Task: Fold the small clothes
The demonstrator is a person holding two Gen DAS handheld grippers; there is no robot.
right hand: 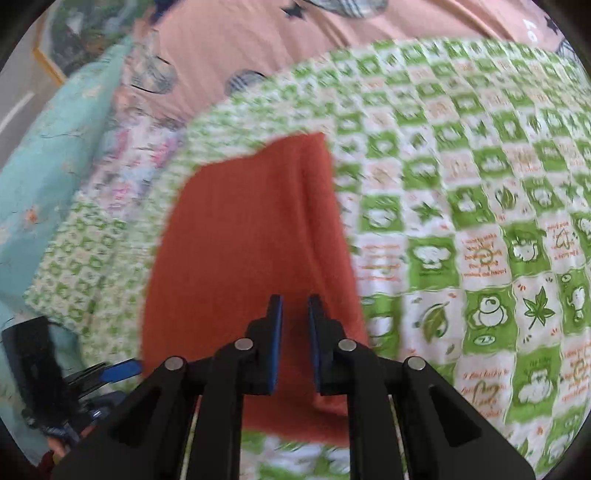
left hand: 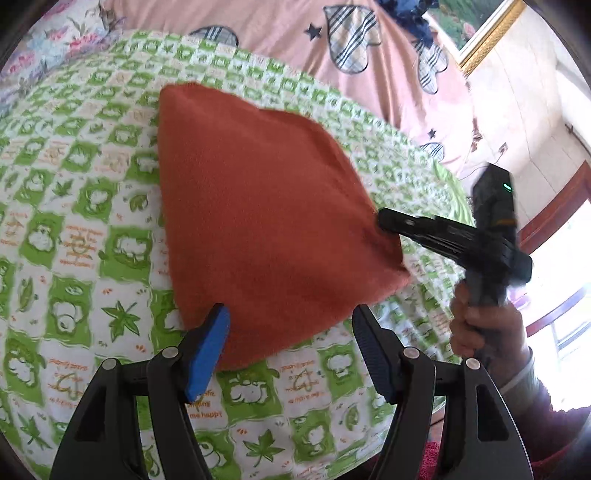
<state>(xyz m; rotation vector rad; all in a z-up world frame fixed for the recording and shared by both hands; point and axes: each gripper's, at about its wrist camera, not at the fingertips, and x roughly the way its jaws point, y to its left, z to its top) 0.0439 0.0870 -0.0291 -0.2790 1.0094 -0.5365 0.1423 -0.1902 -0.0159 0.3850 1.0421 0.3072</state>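
Rust-orange cloth lies folded on a green-and-white checked sheet printed with leaves and little cartoon figures, which covers the bed under both cameras. From the left wrist view the left gripper hovers at the near edge of the cloth with its fingers spread wide, one blue pad over the near corner of the fabric and the other finger out over the sheet; nothing is caught between them. The right gripper shows in the same view at the cloth's right edge, held by a hand, its tip touching or just meeting the fabric (blur makes the contact hard to judge). In the right wrist view the right gripper has its two fingers close together with a narrow gap, orange cloth showing through it; whether fabric is actually pinched cannot be told. A fold ridge runs along the cloth's right side there. Beyond the checked sheet lies a pink bedcover with plaid heart patches and dark stars, and a pale teal quilt sits at the left. No containers are in view.
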